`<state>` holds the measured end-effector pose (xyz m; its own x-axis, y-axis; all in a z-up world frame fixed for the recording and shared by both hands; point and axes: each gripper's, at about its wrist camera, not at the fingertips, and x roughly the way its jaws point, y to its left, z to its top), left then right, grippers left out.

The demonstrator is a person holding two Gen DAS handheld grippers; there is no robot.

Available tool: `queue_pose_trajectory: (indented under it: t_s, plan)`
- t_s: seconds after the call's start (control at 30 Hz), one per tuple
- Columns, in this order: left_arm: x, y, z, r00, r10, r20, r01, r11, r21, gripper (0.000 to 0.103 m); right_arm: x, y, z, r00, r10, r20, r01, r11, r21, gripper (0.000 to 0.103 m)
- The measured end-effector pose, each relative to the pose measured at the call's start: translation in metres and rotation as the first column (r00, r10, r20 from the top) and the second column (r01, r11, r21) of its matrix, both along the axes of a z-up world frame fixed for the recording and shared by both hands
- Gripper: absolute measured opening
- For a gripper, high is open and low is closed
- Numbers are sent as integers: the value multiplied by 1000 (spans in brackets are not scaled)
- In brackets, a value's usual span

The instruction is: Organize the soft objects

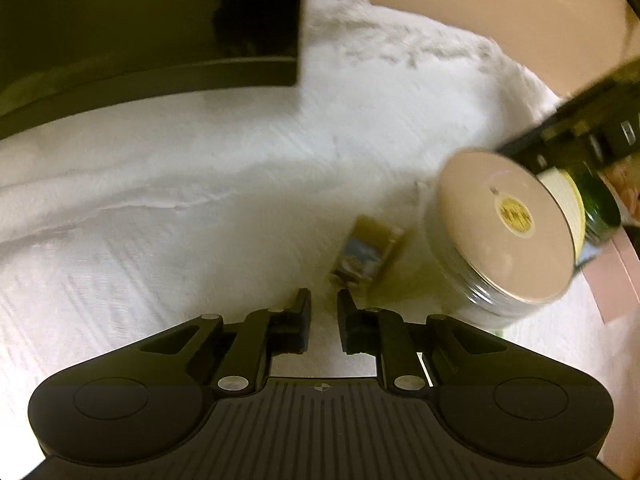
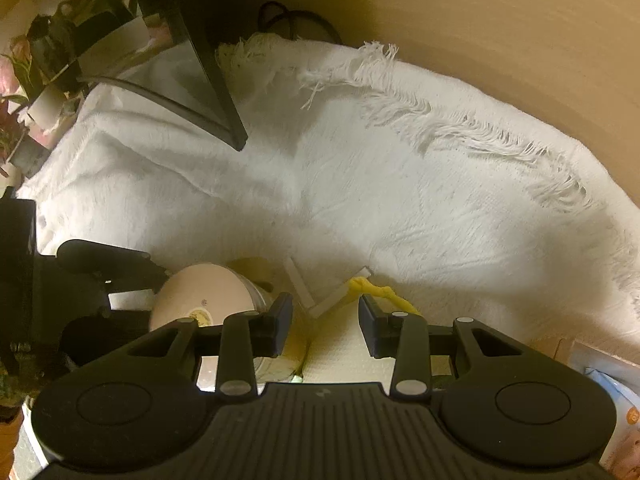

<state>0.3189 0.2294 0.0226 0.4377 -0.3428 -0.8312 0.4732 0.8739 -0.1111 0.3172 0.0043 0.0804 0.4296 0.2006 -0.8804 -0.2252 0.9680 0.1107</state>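
Hovering over white fringed cloth (image 2: 400, 184), left tongs (image 1: 324, 308) narrowly apart, empty, right tongs (image 2: 325, 320) apart beside jar (image 2: 200, 300)

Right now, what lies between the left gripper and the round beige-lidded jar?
A small brown-and-blue box on the white cloth, in the left wrist view.

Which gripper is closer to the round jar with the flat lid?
Probably the right gripper: the jar touches or nearly touches its left finger. The left gripper sits a little apart, with the jar ahead to its right.
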Motion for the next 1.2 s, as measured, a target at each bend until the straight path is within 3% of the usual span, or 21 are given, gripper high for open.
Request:
queue_pose_trajectory:
  t_s: [0.4,0.5,0.63,0.73,0.8,0.83,0.9,0.97,1.07,1.17,1.2]
  plan:
    - [9,15,9,983,178,40,-173,980,-97,18,-4,6,-10,999,18,-30,-19,1000,-16,37]
    - [15,22,14,968,249,41,-240,959,-150,18,-7,7,-10,999,37,-30,-38,999,-29,37]
    - [14,47,37,923,370,107,-341,915,-218,21,-10,3,-3,999,51,-8,-52,998,-23,37]
    - [12,67,47,910,403,98,-360,885,-296,21,-7,0,5,999,49,22,-48,998,-32,41]
    - [9,75,50,933,351,85,-304,892,-335,21,-3,-1,8,999,43,32,-42,999,-32,43]
    - [8,73,51,955,284,80,-243,911,-332,21,0,-1,9,999,40,33,-39,999,-27,43]
    - [5,65,48,979,188,78,-161,950,-266,22,4,-3,11,999,35,27,-35,999,7,44]
    - [-4,61,44,983,151,102,-130,973,-189,22,11,-4,12,1000,20,1,-20,998,65,45]
    - [-25,69,35,972,197,124,-169,964,-207,22,30,8,6,998,11,-55,-6,996,85,47]
    - [-52,84,24,959,271,87,-239,932,-272,22,57,35,-13,990,40,-136,-37,999,20,48]
    - [-62,88,19,951,301,74,-269,920,-284,22,65,41,-18,986,52,-159,-48,998,30,53]
